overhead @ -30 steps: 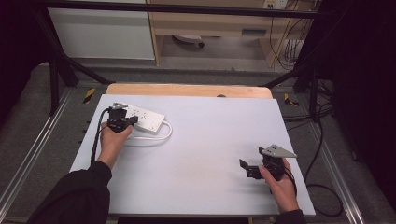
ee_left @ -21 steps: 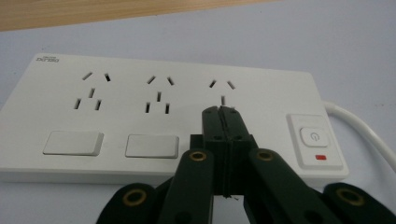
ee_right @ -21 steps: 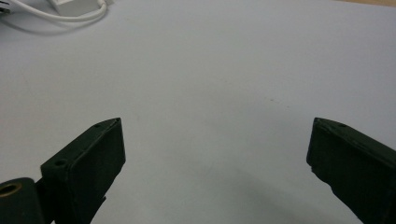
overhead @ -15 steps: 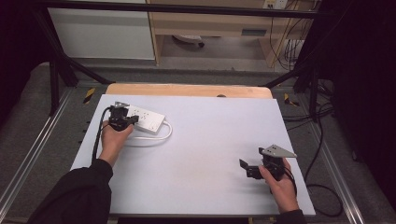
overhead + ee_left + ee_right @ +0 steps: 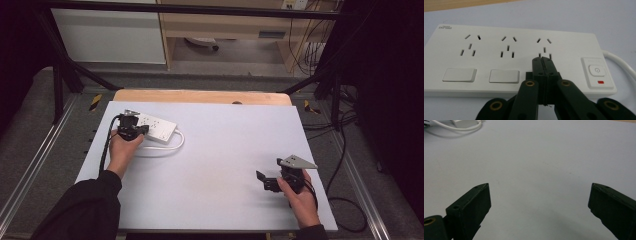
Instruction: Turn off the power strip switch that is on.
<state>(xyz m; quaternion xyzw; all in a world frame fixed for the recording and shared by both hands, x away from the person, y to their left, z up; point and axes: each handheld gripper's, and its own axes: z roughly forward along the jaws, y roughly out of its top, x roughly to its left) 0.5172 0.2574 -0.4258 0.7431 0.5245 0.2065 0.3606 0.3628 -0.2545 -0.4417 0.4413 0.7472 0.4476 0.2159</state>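
Power strip: white power strip (image 5: 156, 128) lies flat at the far left of the counter (image 5: 215, 170); 3 socket groups in a row, 2 blank rectangular covers along its near edge, a power button (image 5: 596, 70) with a red mark below it at the cable end.
Cable: white cable (image 5: 170, 147) leaves the strip's right end and loops back along its near side.
Left tongs: left tongs (image 5: 543, 60) closed tight, nothing between them; tips sit over the strip's top face just below the 3rd socket group, beside the button. Contact with the surface cannot be told.
Right tongs: right tongs (image 5: 539, 202) spread wide, empty, low over bare counter at the near right, well apart from the strip.
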